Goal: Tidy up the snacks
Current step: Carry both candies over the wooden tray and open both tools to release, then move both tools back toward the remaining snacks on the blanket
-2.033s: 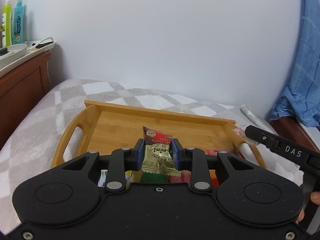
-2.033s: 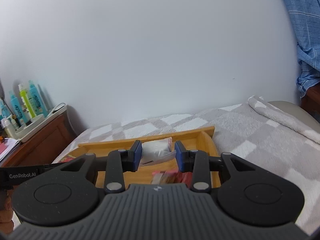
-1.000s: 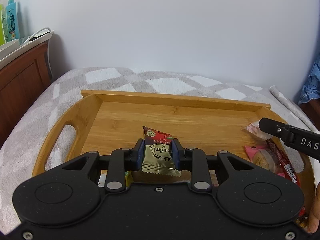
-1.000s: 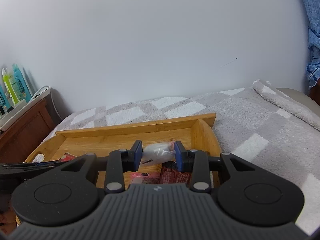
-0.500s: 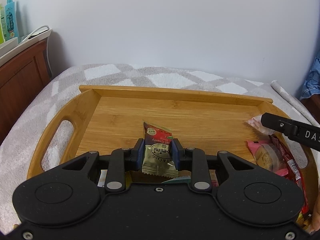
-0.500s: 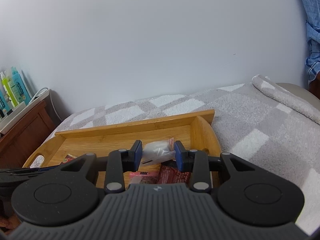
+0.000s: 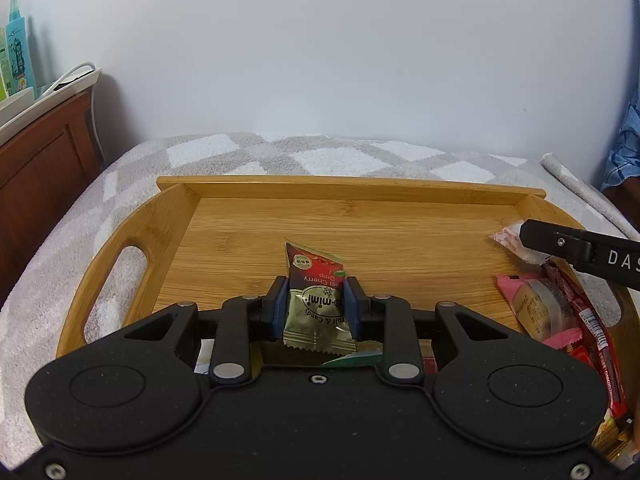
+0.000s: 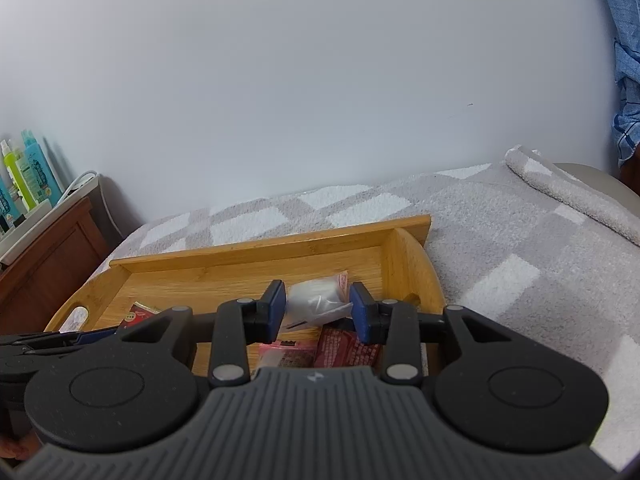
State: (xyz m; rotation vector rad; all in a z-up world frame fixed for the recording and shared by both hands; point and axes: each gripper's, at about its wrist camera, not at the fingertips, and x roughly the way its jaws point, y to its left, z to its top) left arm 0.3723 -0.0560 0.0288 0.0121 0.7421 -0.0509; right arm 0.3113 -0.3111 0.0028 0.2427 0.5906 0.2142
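Note:
A bamboo tray with handle slots lies on a checked blanket. My left gripper is shut on a red and gold candy packet, held upright just above the tray's near middle. In the right wrist view my right gripper hovers over the tray's right end with a clear white packet between its pads. Its jaws are opening, and the pads still touch the packet's sides. From the left wrist view that packet shows at the tip of a black finger.
A pink biscuit packet and a red bar lie at the tray's right end, under my right gripper. A wooden nightstand with bottles stands left. A rolled towel and blue cloth are at the right.
Since two seconds ago both grippers have come lower over the tray, each with its packet. In the last half second almost nothing has shifted.

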